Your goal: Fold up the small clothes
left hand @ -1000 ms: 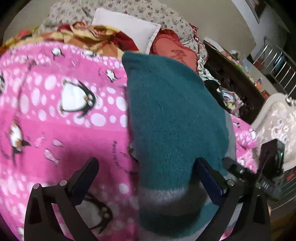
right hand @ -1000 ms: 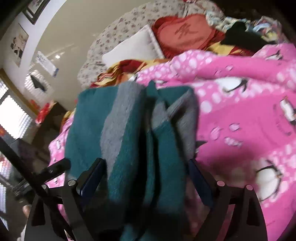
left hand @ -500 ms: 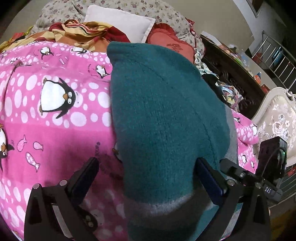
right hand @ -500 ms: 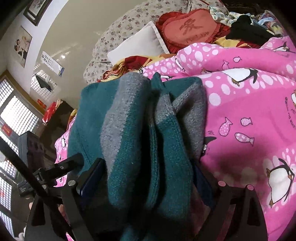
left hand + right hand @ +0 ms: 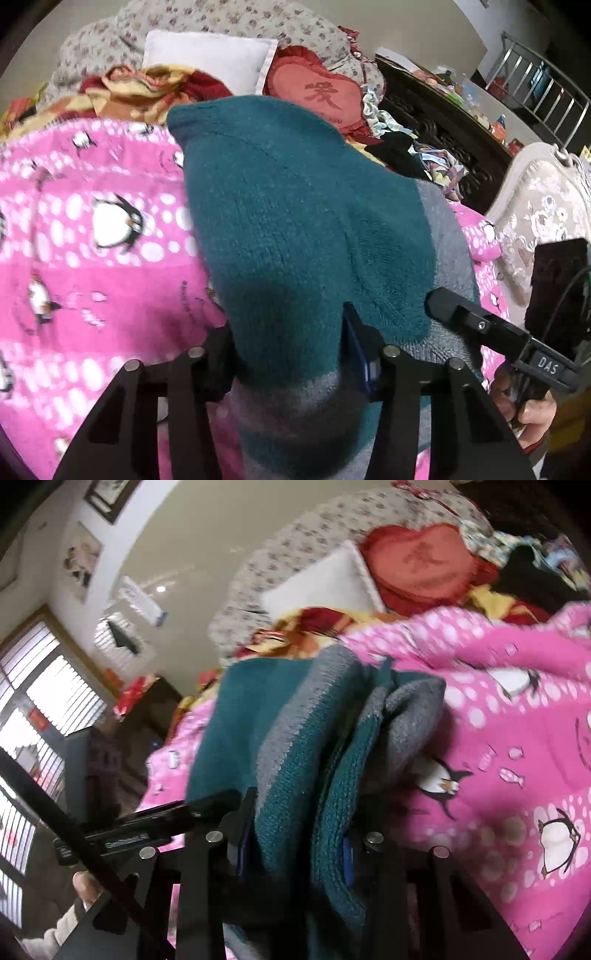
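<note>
Left wrist view: left gripper (image 5: 290, 354) closing, teal-and-grey knit garment (image 5: 295, 229) bunched between jaws, pads pressing on it; garment rising straight ahead over pink penguin blanket (image 5: 92, 266). Ahead, red heart cushion (image 5: 317, 96) with Chinese character. Right of tool, "DAS" label (image 5: 547, 363).

Right wrist view: right gripper (image 5: 295, 845) closing, clamped on folded layers of same garment (image 5: 295, 738). No legible writing.

Each scene is viewed from just behind a gripper's fingers, angled down and very near a teal and grey knitted garment (image 5: 295, 240) (image 5: 295, 760). A pink penguin-print blanket (image 5: 92, 258) (image 5: 517, 775) and a red heart-shaped cushion (image 5: 317, 96) (image 5: 417, 565) are shared by both views.
</note>
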